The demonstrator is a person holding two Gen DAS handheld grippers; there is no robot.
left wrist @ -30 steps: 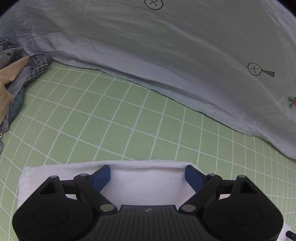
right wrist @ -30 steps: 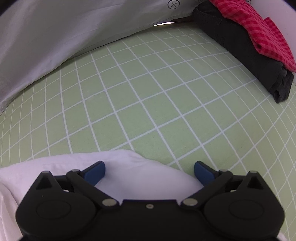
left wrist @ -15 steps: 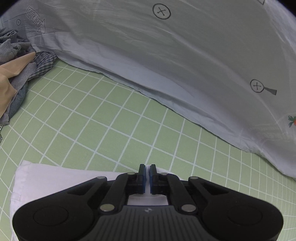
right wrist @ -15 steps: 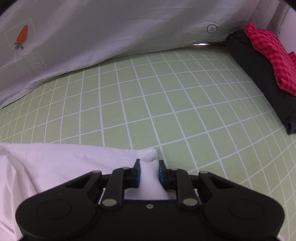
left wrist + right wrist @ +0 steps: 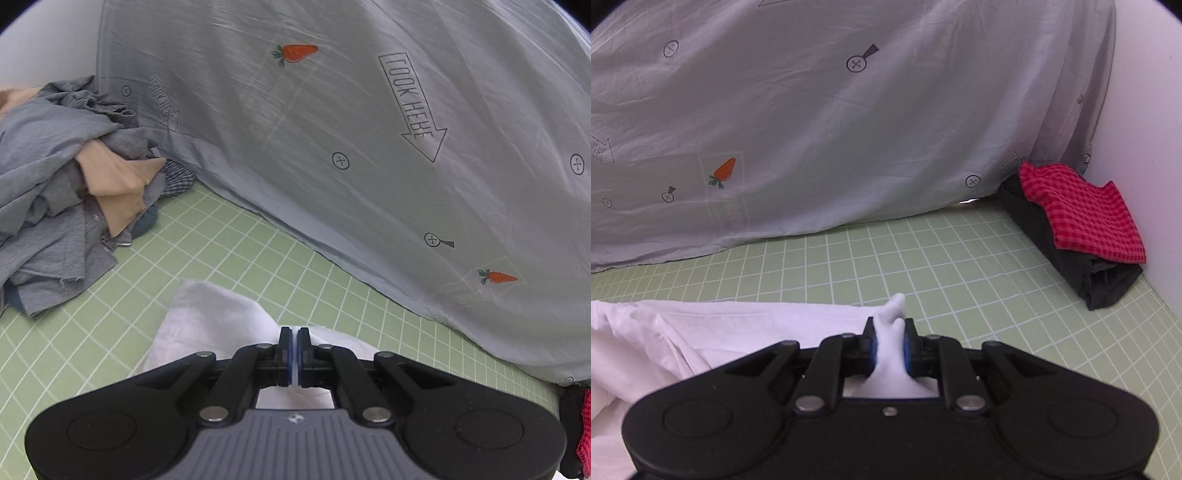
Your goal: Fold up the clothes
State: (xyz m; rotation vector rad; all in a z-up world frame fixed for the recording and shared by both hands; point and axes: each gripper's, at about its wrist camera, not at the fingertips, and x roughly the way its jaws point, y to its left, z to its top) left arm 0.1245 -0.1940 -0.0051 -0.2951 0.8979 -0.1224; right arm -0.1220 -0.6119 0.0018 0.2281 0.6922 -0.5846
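A white garment (image 5: 207, 317) lies on the green grid mat (image 5: 258, 258). My left gripper (image 5: 294, 341) is shut on its edge, with the cloth pinched thin between the blue pads. In the right wrist view the same white garment (image 5: 720, 332) spreads to the left, and my right gripper (image 5: 889, 336) is shut on a bunched corner that sticks up between the fingers. Both grippers hold the cloth raised a little off the mat.
A pile of unfolded grey and tan clothes (image 5: 62, 184) sits at the left. A folded red checked cloth (image 5: 1078, 214) lies on a folded black one (image 5: 1100, 277) at the right by the wall. A grey printed sheet (image 5: 812, 129) hangs behind the mat (image 5: 960, 266).
Both grippers went from open over the garment to shut on its edge, then lifted and tilted up, so more of the sheet and side piles shows.
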